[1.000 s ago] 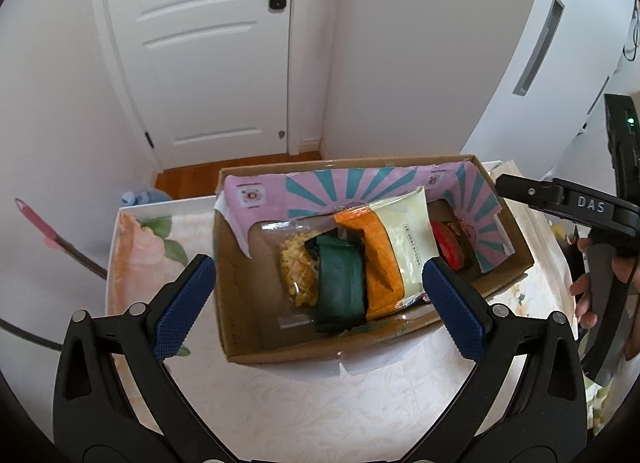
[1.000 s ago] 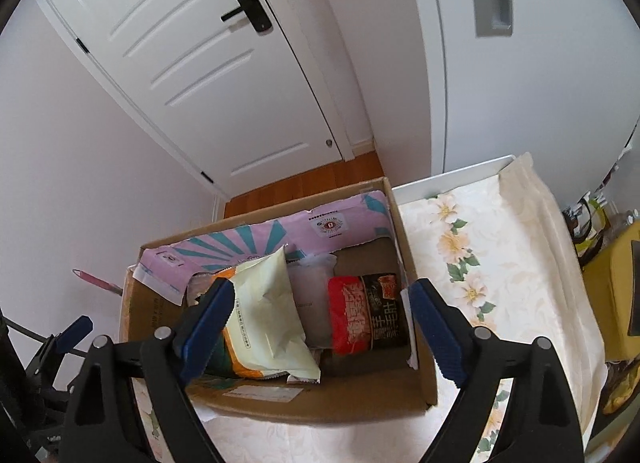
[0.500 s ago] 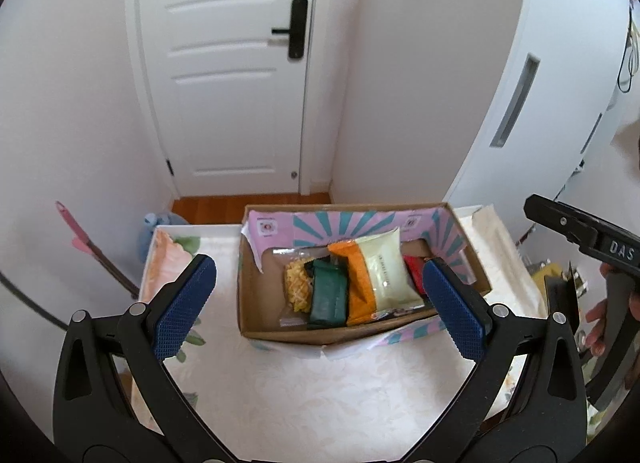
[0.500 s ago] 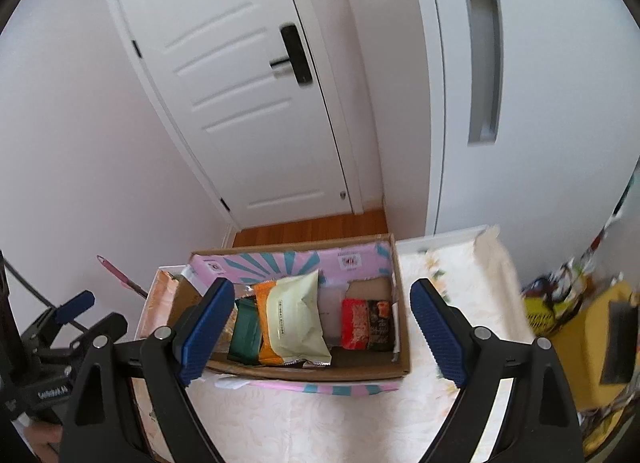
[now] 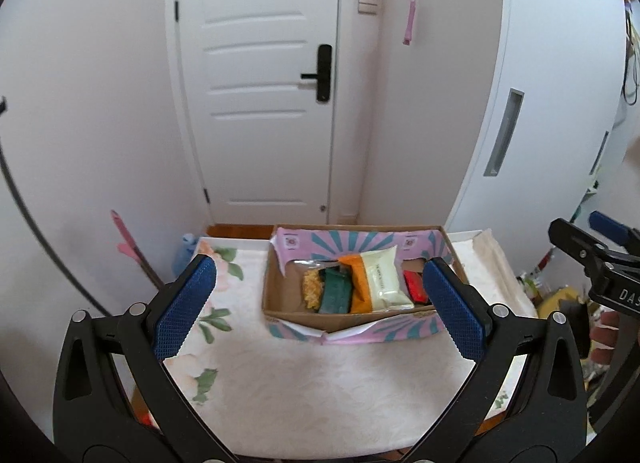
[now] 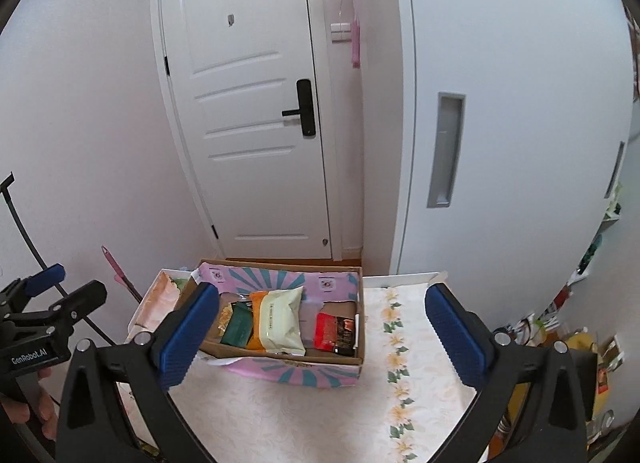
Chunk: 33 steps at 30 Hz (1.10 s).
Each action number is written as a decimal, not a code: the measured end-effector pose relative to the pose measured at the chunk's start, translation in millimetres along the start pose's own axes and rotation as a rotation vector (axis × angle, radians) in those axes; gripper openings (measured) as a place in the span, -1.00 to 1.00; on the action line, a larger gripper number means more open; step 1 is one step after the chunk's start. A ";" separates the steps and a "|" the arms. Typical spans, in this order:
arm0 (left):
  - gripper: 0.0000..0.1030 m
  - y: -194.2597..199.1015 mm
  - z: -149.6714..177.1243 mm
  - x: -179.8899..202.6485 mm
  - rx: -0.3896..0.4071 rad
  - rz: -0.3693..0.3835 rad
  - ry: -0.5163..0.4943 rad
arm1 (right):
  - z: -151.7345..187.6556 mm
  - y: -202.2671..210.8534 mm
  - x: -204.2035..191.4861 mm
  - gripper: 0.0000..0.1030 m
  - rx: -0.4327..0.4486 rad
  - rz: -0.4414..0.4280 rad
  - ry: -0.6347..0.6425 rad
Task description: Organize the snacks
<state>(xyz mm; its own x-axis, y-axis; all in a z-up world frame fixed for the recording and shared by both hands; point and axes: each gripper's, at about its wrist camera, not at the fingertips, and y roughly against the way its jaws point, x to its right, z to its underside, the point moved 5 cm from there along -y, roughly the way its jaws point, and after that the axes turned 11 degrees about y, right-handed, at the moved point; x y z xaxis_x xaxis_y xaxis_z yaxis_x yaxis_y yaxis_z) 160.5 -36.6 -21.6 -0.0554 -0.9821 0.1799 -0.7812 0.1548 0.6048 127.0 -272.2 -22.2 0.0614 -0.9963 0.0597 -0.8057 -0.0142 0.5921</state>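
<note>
The left gripper (image 5: 320, 303), black with blue ridged pads (image 5: 185, 305), has its jaws spread wide with nothing between them and nothing touching the pads. It hangs in the air above the near part of the table, tipped downward toward the box. The right gripper (image 6: 322, 335), of the same make, also stands with its jaws fully apart; they have just been opening further, and no object lies between them. It too is raised over the table and angled down. In the right wrist view, a person's hand (image 6: 30, 413) grips the left gripper's handle at the lower left edge.

The snacks sit in an open brown cardboard box lined with pink and teal striped paper (image 5: 276, 291), which rests on the white table covered by a cream floral cloth (image 5: 312, 391), near its far edge. Inside, standing side by side, are a clear packet of yellow snacks (image 5: 311, 291), a dark green packet (image 5: 335, 294), an orange packet (image 5: 357, 287), a pale cream packet (image 5: 384, 281) leaning over the orange one, and a red packet (image 6: 334, 333) lying apart at the box's right end.

Behind the table are a white panelled door with a black handle (image 5: 260, 111) and a pink object hanging on the wall (image 5: 412, 23).
</note>
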 end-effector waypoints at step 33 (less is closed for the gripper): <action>0.99 19.7 -5.3 -4.3 0.051 0.017 -0.020 | 9.3 23.8 -18.5 0.99 0.018 0.073 -0.034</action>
<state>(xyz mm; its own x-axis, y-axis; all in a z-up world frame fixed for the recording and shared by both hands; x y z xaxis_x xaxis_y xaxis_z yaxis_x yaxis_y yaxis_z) 148.6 -28.8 -6.4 -0.0808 -0.9814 0.1744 -0.8104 0.1665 0.5617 101.2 -254.9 -16.7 -0.0171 -0.9971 0.0747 -0.8176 0.0570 0.5730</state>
